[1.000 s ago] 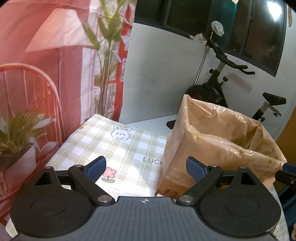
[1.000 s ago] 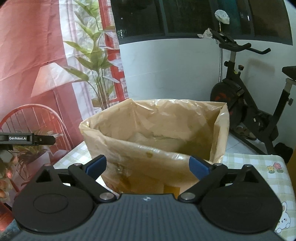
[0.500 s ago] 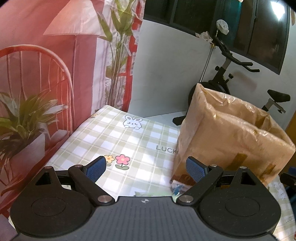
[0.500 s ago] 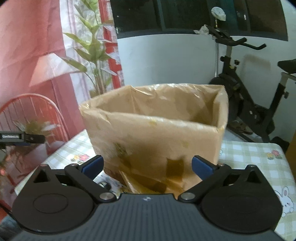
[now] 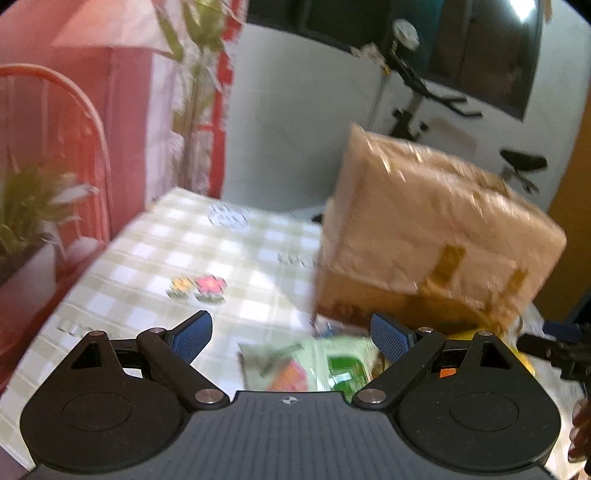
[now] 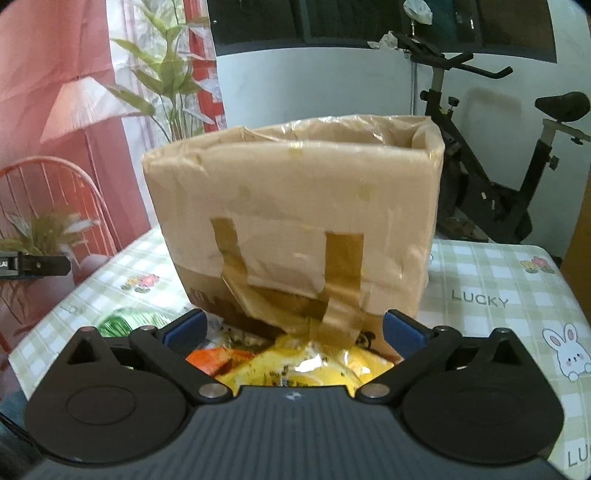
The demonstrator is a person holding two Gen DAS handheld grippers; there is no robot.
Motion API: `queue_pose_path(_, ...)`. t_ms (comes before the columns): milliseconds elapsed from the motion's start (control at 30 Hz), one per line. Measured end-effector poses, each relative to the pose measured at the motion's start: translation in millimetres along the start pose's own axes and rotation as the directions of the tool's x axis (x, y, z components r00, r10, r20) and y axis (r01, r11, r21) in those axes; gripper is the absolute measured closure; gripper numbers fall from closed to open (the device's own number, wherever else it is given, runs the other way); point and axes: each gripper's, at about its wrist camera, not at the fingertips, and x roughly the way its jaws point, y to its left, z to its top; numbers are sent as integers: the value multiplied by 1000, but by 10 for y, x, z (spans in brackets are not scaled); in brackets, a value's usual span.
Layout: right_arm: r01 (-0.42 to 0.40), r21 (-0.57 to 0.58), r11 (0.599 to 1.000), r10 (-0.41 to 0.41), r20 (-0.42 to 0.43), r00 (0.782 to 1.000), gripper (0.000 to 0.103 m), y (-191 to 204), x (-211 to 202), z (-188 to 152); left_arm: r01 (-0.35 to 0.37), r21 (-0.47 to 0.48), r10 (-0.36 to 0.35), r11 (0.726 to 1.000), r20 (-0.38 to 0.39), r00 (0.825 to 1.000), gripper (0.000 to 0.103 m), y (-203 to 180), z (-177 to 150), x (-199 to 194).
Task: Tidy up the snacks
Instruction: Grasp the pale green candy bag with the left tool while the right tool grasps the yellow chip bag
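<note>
white wall behind table, dark window above it. pink curtain with printed lamp and leaves at left. black exercise bike stands at right by wall. green-checked tablecloth with bunny, flowers, "lucky" print covers table.

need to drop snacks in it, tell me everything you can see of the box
The box is brown cardboard, upright and open-topped, lined with a thin tan plastic bag folded over its rim and held down by brown tape strips on the near side. It stands on the checked tablecloth. A yellow snack packet and a green one lie at its near base. Neither gripper touches it.
</note>
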Motion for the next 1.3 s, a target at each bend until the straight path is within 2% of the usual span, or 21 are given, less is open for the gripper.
queue_pose_path(100, -16, 46, 999, 17, -15, 1000, 0, -42, 16, -76, 8, 40, -5, 999, -59, 998, 9, -65, -100, 158)
queue_pose_path(200, 1, 70, 998, 0, -19, 1000, 0, -81, 18, -120, 20, 51, -14, 998, -114, 993, 9, -62, -201, 306)
queue_pose_path(333, 1, 89, 996, 2, -34, 999, 0, -133, 4, -177, 34, 43, -28, 998, -135, 990, 8, -53, -306, 426)
queue_pose_path(433, -9, 85, 996, 13, -40, 999, 0, -138, -10, -229, 53, 21, -48, 998, -171, 984, 7, -29, -319, 525)
queue_pose_path(600, 8, 32, 999, -6, -52, 999, 0, -114, -3, -308, 56, 47, -45, 997, -207, 977, 5, -92, -409, 648)
queue_pose_path(700, 8, 9, 1000, -8, -53, 999, 1, -121, -9, -324, 61, 32, -54, 998, -193, 980, 5, -73, -440, 636)
queue_pose_path(800, 10, 22, 1000, -9, -55, 998, 2, -166, 7, -309, 63, 20, -59, 998, -179, 982, 15, -65, -433, 594)
queue_pose_path(867, 14, 38, 999, -12, -60, 998, 2, -184, 39, -281, 53, 18, -49, 998, -162, 986, 25, -64, -431, 556)
queue_pose_path(933, 8, 60, 998, -4, -64, 998, 2, -200, 87, -234, 46, 4, -45, 999, -150, 988, 28, -43, -434, 513)
queue_pose_path(1200, 24, 195, 980, -3, -108, 994, 1, -256, 436, -30, -38, -27, 36, 999, -91, 995, 32, 60, -437, 383)
queue_pose_path(1300, 55, 192, 980, -28, -141, 990, 1, -222, 609, -1, -46, -39, 43, 998, -69, 997, 32, 85, -440, 335)
